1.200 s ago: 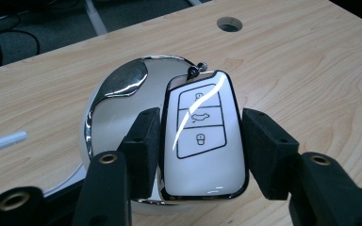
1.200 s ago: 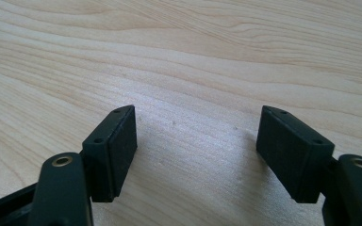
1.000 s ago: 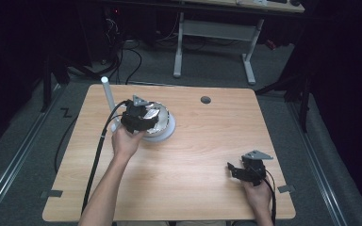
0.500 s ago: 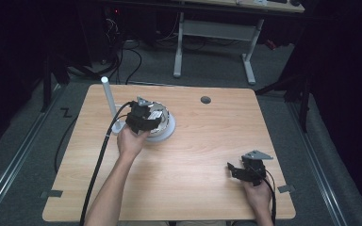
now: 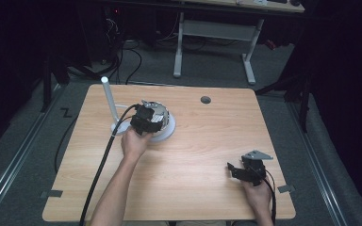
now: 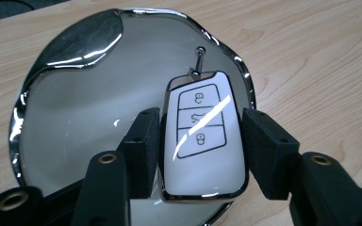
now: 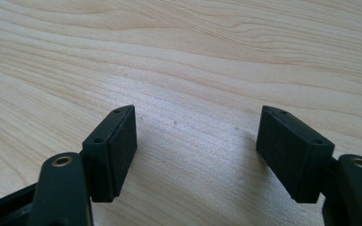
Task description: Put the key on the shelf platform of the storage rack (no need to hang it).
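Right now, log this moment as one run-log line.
left tool: open, straddling car key fob on chrome dish | right tool: open, over bare table

Dim room; grey carpet floor (image 5: 202, 70); white-legged desk (image 5: 214, 28) behind wooden table (image 5: 193, 155); cables (image 5: 132, 52) on floor.

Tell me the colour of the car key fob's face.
White with chrome trim, on the car key fob; clearest in the left gripper view.

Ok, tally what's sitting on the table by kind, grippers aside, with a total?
Shiny silver scalloped metal dish: 1
White car key fob with chrome trim: 1
White upright post on a round base: 1
Total: 3
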A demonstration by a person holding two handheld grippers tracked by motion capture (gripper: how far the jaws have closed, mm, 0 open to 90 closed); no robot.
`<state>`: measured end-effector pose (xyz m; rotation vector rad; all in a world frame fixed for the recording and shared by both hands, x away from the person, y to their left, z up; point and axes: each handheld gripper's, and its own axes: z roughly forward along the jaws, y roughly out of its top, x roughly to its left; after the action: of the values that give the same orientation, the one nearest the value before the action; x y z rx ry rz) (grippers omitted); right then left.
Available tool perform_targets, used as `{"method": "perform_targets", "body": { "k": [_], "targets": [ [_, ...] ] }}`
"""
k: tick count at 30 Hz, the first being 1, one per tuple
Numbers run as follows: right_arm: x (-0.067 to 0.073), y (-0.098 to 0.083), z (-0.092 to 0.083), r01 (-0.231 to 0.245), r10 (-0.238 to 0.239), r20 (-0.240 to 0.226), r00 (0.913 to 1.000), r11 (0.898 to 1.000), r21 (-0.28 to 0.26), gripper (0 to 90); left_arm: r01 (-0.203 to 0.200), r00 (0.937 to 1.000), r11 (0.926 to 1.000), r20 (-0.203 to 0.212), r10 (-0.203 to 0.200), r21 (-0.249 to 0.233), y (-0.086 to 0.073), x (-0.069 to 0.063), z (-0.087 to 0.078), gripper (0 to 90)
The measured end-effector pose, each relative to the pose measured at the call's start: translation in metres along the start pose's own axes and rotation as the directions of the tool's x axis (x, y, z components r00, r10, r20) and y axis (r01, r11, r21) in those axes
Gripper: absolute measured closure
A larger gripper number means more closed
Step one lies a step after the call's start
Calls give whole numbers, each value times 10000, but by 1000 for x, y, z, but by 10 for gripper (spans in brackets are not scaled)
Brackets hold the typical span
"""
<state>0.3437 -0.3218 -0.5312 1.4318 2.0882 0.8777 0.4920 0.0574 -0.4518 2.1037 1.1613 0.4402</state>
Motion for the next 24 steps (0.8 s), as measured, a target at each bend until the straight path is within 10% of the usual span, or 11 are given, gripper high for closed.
{"method": "perform_targets", "body": {
  "k": [24],
  "targets": [
    [0, 0, 0, 5, -5, 4, 10000, 10000, -2, 299, -208, 9985, 9995, -494, 219, 234, -1, 2, -3, 416]
  ]
}}
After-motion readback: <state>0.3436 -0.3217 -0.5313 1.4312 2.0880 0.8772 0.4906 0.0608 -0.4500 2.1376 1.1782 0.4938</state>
